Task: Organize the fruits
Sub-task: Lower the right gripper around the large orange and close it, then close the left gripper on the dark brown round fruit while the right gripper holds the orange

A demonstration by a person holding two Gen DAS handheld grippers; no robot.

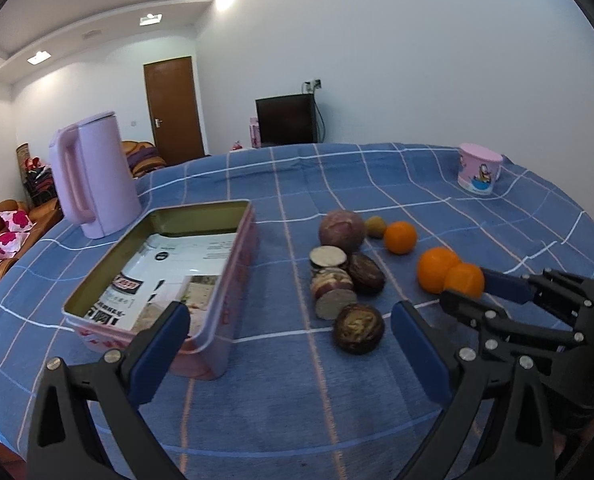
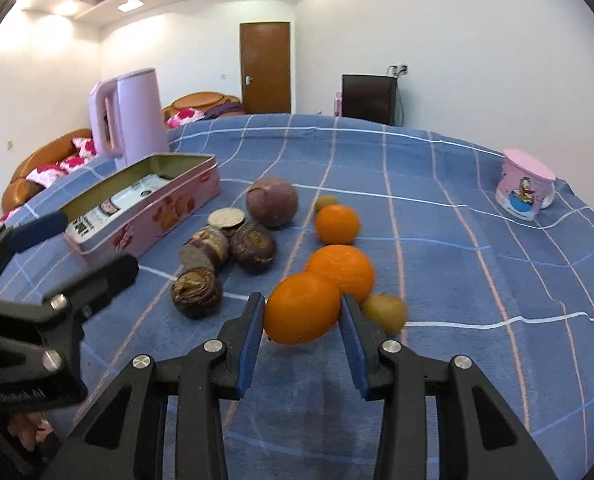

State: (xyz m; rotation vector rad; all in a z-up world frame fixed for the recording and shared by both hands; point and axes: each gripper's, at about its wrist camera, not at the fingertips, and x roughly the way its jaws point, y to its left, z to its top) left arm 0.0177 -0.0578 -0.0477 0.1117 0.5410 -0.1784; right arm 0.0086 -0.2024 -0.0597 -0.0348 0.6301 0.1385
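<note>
My right gripper [image 2: 303,300] is shut on an orange [image 2: 301,314], both blue pads pressing its sides; it shows at the right of the left wrist view too, as the right gripper [image 1: 471,286]. A second orange [image 2: 343,268] touches the held one from behind, and a third orange [image 2: 337,224] lies further back. Beside the right pad lies a small yellow-green fruit [image 2: 387,312]. Several dark brown-purple fruits [image 1: 359,328] and one large purple one [image 1: 341,230] lie in the middle. The pink tin [image 1: 233,280] lies open. My left gripper [image 1: 291,312] is open, holding nothing, near the tin's front corner.
A pink kettle [image 1: 93,176] stands behind the tin at the left. A pink cartoon mug [image 1: 479,168] sits at the far right of the blue checked tablecloth [image 1: 297,400]. Printed paper lines the tin's bottom. Another small yellow-green fruit [image 1: 375,226] lies beside the far orange.
</note>
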